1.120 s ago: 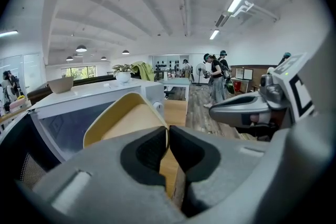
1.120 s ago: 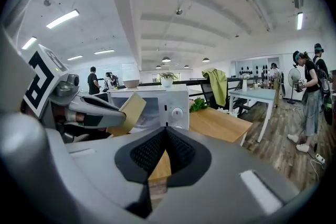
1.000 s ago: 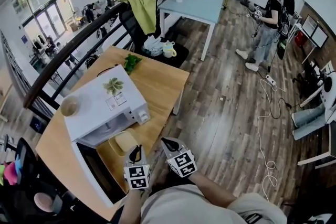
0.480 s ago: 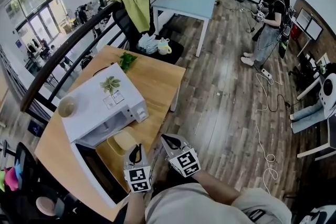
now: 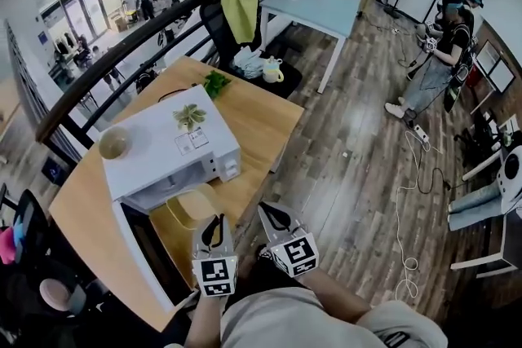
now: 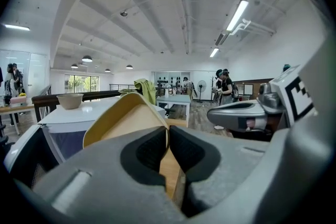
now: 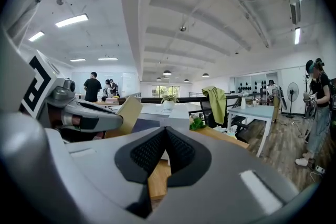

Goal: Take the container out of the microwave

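The left tool (image 5: 214, 222) pinches the near rim of the yellow container (image 5: 188, 208), held just outside the open microwave (image 5: 163, 147), above the worktop (image 5: 253, 122). The right tool (image 5: 274, 216) is closed, empty, just beside.

Head camera high above shared microwave (image 5: 155, 151)

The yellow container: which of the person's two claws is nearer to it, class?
Left. The left claw is clamped on the rim of the yellow container; the right claw is shut, empty, off to its right, not touching it.
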{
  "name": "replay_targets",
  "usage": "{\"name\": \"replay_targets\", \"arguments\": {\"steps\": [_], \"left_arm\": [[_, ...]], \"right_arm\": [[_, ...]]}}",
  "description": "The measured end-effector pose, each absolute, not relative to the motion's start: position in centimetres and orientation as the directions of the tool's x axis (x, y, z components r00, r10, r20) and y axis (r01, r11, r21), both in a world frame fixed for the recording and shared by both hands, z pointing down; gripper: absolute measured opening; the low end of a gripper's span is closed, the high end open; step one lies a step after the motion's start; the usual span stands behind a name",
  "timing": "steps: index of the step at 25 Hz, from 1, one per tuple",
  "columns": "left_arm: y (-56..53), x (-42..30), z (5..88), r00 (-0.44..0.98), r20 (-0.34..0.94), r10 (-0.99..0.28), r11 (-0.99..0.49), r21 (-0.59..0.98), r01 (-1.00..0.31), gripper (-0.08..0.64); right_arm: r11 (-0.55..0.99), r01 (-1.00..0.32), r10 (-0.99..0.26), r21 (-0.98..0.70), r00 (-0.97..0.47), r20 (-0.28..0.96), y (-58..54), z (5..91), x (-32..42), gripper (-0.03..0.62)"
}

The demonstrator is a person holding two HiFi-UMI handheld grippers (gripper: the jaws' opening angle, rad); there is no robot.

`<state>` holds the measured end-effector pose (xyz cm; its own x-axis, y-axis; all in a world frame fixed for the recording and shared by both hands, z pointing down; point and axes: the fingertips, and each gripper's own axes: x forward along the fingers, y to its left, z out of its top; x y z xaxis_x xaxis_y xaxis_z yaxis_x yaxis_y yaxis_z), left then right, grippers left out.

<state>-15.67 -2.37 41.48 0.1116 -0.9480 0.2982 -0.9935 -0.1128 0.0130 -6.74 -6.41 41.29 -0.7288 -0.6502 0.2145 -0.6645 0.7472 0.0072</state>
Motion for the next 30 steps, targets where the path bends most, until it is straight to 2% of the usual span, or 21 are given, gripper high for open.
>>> {"name": "replay_targets", "arguments": {"steps": [13, 30], "left_arm": [[-2.0, -17.6, 36.9, 0.061, 0.195, -0.979, -0.071, -0.044, -0.997, 0.026], [-2.1, -17.9, 37.2, 0.061, 0.200, -0.978, -0.067, -0.019, -0.998, 0.026]], "right_arm": [[0.769, -0.638, -0.638, 0.039, -0.762, 0.116, -6.7, 37.0, -8.8, 0.011], [0.776, -0.629, -0.629, 0.044, -0.768, 0.120, -6.6, 37.1, -9.4, 0.011]]}}
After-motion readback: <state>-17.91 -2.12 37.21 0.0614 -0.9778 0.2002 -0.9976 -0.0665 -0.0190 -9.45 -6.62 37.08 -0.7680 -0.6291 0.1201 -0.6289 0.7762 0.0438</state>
